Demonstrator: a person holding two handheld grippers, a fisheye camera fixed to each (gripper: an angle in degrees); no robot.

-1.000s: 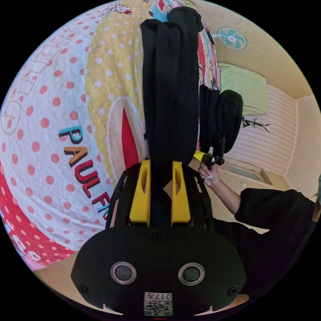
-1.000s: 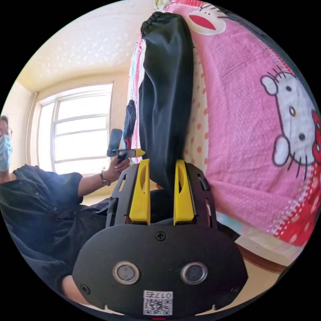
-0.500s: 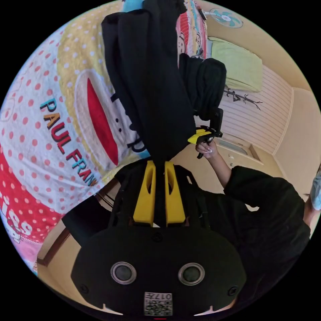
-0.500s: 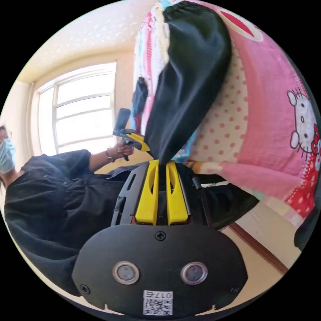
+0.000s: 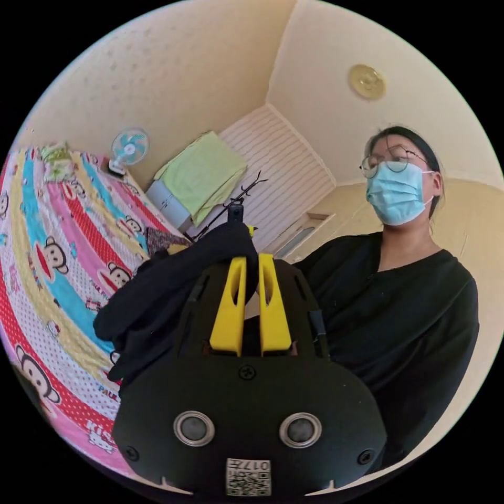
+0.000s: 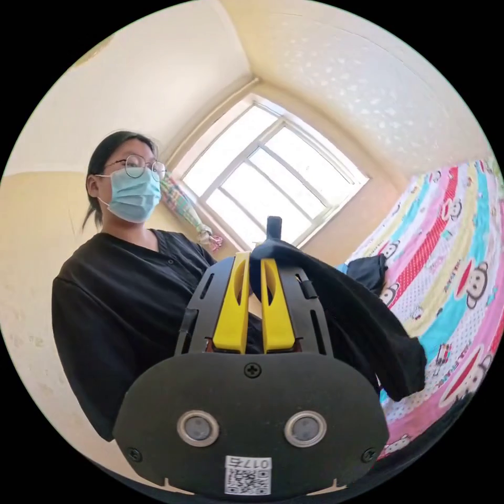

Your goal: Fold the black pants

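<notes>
Black pants [image 5: 173, 283] hang bunched in the air above a cartoon-print bedspread [image 5: 47, 294]. The left gripper [image 5: 252, 268] and right gripper [image 6: 255, 270] each pinch the fabric between nearly closed yellow jaws. A person [image 5: 399, 310] stands close behind.

The walls [image 5: 199, 68] and ceiling [image 5: 409, 47] were pale cream, with a round brass-coloured fitting [image 5: 366, 81] on the ceiling. A white slatted panel [image 5: 283, 168] ran along one wall behind a dark coat stand [image 5: 231, 197]. A small teal fan [image 5: 128, 147] stood near a green cloth [image 5: 202, 173] draped over a unit. Daylight came through a large white-framed window [image 6: 268, 173]. A bright cartoon-print bedspread [image 6: 451, 252] covered the bed
</notes>
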